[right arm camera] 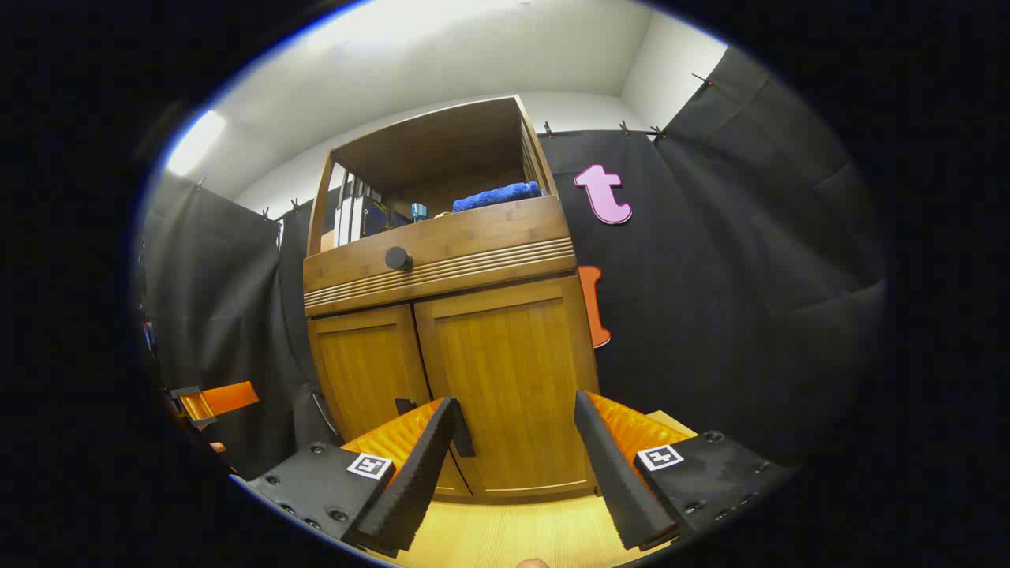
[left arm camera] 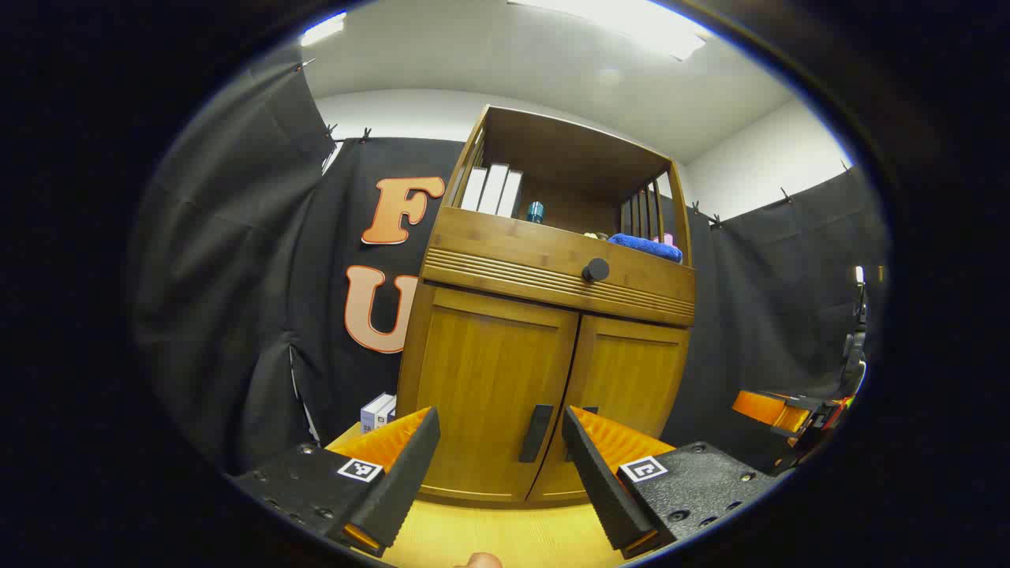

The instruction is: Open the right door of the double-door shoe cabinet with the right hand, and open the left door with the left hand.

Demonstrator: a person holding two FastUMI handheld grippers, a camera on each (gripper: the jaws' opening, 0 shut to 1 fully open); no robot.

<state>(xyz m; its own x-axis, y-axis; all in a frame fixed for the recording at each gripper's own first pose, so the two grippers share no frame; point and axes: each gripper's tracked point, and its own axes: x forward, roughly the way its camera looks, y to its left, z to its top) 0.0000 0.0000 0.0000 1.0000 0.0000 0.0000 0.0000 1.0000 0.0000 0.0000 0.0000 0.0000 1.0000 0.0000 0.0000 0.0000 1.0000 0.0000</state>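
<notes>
Both doors of the shoe cabinet (left arm camera: 544, 371) were closed, standing on the table (left arm camera: 489, 536) just ahead; left gripper (left arm camera: 499, 457) and right gripper (right arm camera: 517, 450) were released, holding nothing; both openings remained to do

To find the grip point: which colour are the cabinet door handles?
Black, clearest in the left gripper view: the long handle on the closed wooden left door.

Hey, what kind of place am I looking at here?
Probably a recording booth staged like a home: black cloth walls clipped up around a wooden shoe cabinet, its shelf holding books and a blue towel.
</notes>
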